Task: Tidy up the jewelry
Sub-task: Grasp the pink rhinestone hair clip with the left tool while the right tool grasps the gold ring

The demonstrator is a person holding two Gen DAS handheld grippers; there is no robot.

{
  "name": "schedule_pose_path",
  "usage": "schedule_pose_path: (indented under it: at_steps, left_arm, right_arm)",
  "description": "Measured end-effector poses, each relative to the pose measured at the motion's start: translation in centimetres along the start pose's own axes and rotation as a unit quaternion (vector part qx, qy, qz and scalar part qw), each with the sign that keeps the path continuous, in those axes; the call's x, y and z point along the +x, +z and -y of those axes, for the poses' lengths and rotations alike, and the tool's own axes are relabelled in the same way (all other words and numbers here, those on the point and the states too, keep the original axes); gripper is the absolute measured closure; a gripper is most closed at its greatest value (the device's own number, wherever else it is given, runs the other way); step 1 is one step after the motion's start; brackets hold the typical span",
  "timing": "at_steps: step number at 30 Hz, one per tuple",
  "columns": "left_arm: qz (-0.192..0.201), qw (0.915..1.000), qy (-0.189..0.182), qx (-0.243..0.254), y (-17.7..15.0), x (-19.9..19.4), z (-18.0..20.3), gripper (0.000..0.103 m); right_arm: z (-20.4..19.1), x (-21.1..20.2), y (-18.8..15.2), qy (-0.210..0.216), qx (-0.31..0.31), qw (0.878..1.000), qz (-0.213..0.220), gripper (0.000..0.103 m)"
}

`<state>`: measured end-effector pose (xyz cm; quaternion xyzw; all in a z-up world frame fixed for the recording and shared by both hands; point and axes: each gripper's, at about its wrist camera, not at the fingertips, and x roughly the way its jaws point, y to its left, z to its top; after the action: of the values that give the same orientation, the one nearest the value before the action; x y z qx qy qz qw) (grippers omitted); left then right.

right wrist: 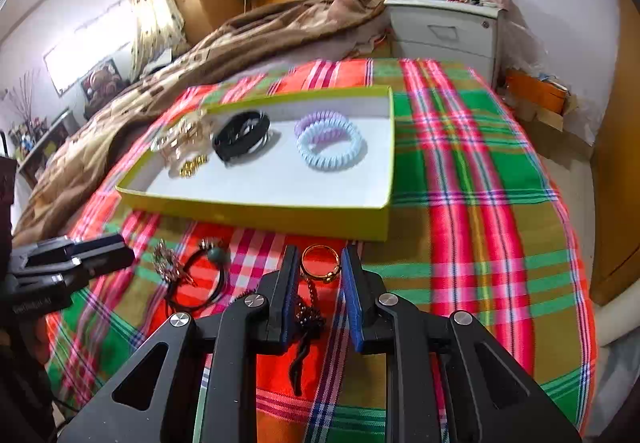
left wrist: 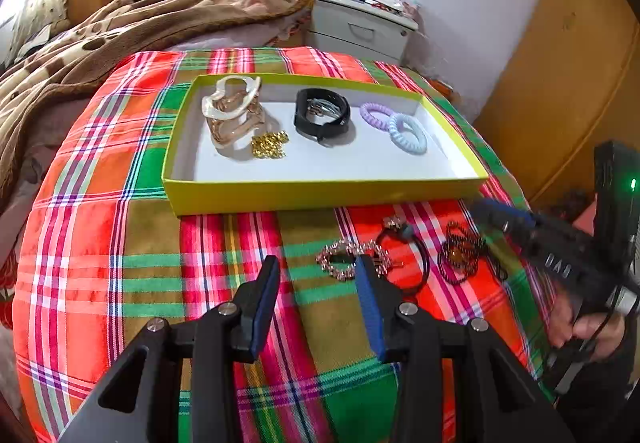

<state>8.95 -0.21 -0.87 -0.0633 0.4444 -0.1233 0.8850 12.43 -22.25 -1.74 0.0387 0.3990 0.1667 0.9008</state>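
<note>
A yellow tray [left wrist: 320, 195] [right wrist: 260, 219] on the plaid cloth holds a pearly hair claw [left wrist: 232, 111], a gold chain [left wrist: 270, 145], a black band [left wrist: 322, 117] [right wrist: 240, 137] and two spiral hair ties [left wrist: 400, 125] [right wrist: 326, 141]. In front of it lie a sparkly bracelet [left wrist: 340, 259], a black hair tie with a bead [left wrist: 404, 243] [right wrist: 200, 275], and a dark chain [left wrist: 460, 255] [right wrist: 310, 317] with a gold ring [right wrist: 320, 263]. My left gripper [left wrist: 318, 263] is open, beside the bracelet. My right gripper [right wrist: 320, 255] [left wrist: 500, 215] is open around the gold ring and chain.
The plaid cloth [left wrist: 120, 243] covers a bed end that drops off at the right [right wrist: 580, 243]. A brown blanket [left wrist: 100, 43] lies behind. A white nightstand [left wrist: 360, 27] [right wrist: 448, 31] stands at the back.
</note>
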Motion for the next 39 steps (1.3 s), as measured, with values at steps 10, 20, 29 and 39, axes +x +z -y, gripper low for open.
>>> schedule_pose_path:
  at_steps: [10,20,29,39]
  left_arm:
    - [-0.026,0.9984,0.002,0.05,0.2,1.3,1.4,0.054]
    - [-0.034,0.9936,0.005,0.108,1.5,3.2,2.7,0.051]
    - [-0.043,0.9817,-0.011,0.185,1.3,4.2,4.6,0.051]
    - [-0.056,0.9801,-0.025,0.189,-0.1,2.4,4.6,0.051]
  right_arm:
    - [0.4,-1.4,0.2,0.007,0.007,1.0,0.019,0.081]
    - [0.8,-1.6,0.2,0.012,0.014,1.0,0.024,0.081]
    - [0.9,-1.4,0.2,0.012,0.017,1.0,0.023,0.081]
    - [1.0,-1.2,0.2,0.013,0.02,0.999,0.024,0.081]
